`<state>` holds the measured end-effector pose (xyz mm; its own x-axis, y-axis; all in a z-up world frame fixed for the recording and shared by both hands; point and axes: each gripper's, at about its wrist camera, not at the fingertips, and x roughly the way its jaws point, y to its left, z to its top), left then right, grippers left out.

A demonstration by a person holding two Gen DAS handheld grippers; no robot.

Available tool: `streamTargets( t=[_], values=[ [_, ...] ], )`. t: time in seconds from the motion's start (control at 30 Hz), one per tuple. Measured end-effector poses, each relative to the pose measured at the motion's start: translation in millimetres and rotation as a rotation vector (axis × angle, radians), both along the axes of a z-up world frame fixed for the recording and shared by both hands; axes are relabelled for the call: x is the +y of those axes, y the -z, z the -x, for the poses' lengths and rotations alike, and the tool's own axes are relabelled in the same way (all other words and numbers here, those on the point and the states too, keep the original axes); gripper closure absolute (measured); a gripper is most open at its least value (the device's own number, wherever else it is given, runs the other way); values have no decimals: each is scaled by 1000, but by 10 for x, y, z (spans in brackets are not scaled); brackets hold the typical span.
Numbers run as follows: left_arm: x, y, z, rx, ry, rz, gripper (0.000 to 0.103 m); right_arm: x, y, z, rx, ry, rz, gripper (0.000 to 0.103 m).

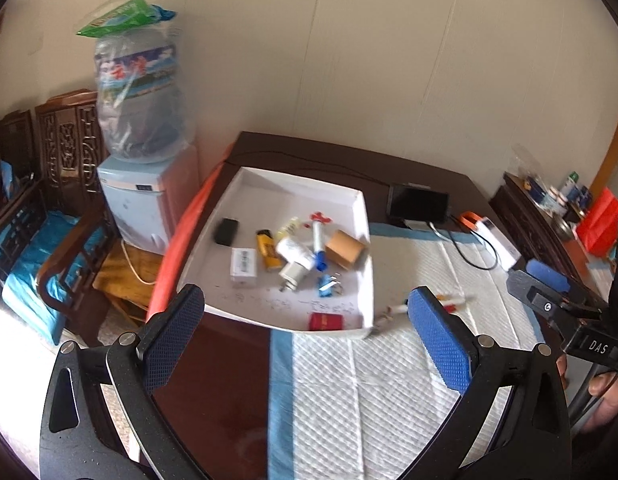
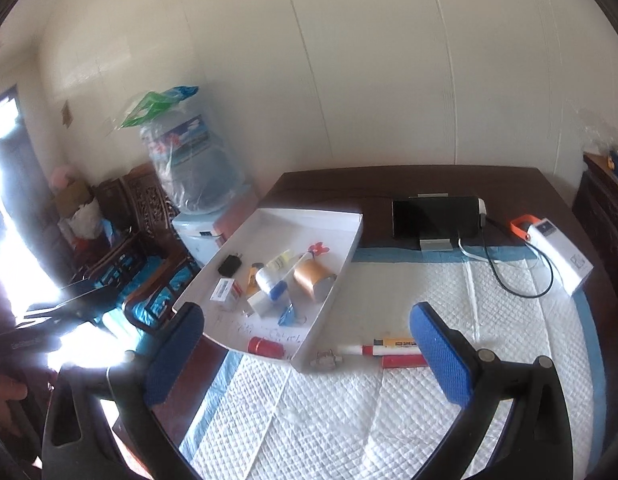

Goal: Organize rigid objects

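Both grippers [image 1: 305,332] [image 2: 305,344] gape above the tray [image 2: 349,256], seemingly empty.

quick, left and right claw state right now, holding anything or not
Left claw: open, holding nothing, above the table near the white tray.
Right claw: open, holding nothing, with the red marker on the mat ahead.
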<state>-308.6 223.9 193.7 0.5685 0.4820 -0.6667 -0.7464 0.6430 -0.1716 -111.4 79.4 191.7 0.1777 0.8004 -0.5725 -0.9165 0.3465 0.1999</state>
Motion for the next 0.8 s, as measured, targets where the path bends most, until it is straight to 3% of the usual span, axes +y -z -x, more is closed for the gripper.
streamTargets(
  t=[0.5,0.8],
  values=[
    [-133,-143,-139,-67,-62,9,0,-432,-210,-457,4,97,-27,0],
    [-207,41,-165,-81,-152,65,0,-294,-173,-456,-52,-52,37,0]
  ],
)
